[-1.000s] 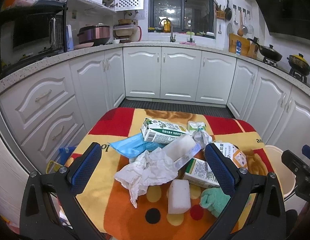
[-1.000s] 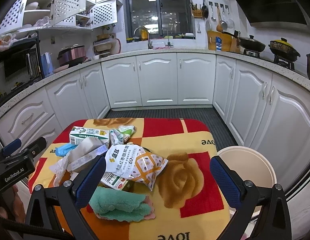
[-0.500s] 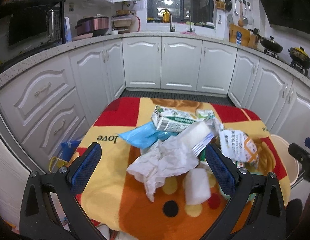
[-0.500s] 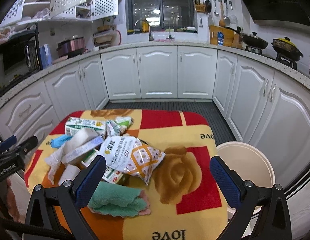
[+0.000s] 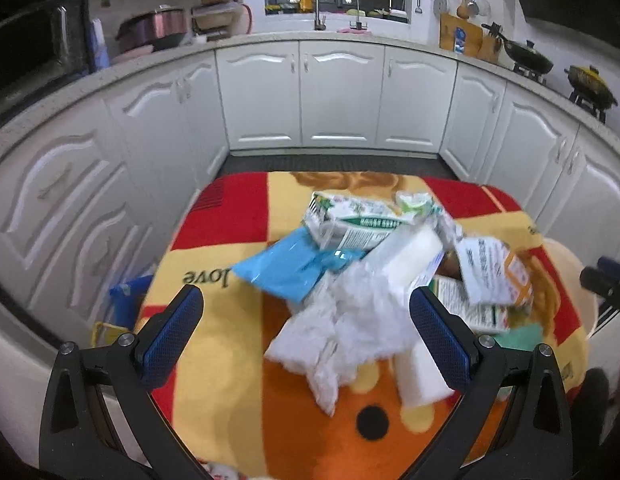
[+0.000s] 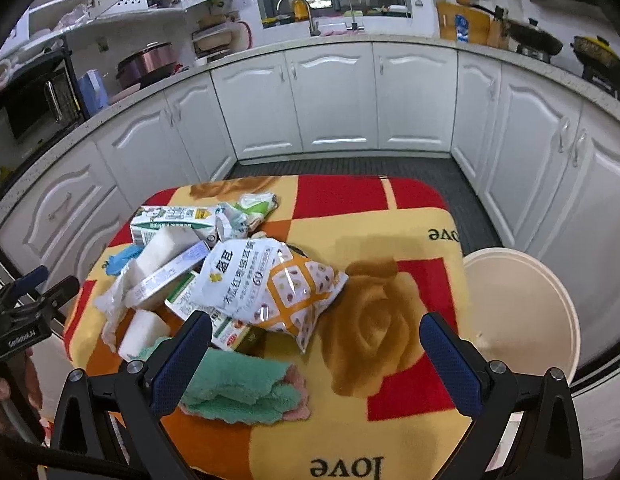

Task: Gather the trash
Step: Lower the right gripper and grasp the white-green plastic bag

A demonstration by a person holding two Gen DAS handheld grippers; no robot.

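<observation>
Your left tool (image 5: 305, 330) wide open, empty, framing crumpled white tissue (image 5: 350, 320) atop trash heap on blanket-covered surface (image 6: 390, 432). Your right tool (image 6: 314, 354) likewise spread, empty, facing printed snack bag (image 6: 269, 284); round cream bin (image 6: 522, 312) beside surface for drops.

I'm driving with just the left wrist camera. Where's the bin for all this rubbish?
Observer: The right wrist view shows a cream bucket standing lower than the table, just past its right edge.
Operator: Is there stuff in it?
Observer: It looks nearly empty. I can make out only a small speck inside.
Operator: What's that green bit I can barely see?
Observer: A folded green cloth lying on a pink cloth, near the table's front edge.
</observation>
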